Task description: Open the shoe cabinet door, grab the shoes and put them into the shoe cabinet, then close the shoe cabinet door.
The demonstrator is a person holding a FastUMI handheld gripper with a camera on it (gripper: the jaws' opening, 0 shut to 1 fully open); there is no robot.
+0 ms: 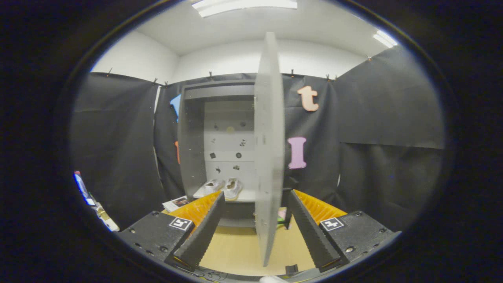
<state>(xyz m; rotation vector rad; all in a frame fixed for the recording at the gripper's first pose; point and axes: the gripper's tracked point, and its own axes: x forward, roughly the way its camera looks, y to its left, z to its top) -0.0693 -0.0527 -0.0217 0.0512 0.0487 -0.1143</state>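
Observation:
The grey shoe cabinet (pixel 192 149) stands against the black cloth ahead, its inside exposed. A pair of pale shoes (pixel 222 188) rests side by side on its lower shelf. The cabinet door (pixel 268 149) is swung out edge-on toward me, tall and thin, and its lower part runs down between my fingers. My gripper (pixel 255 204) is open, with one finger on each side of the door's edge and a gap to each. Neither finger presses on the door.
A wooden floor (pixel 239 251) lies below the fingers. A small printed card or booklet (pixel 176 203) lies by the cabinet's left foot. Some coloured objects (pixel 94 204) sit low at the left beside the cloth wall.

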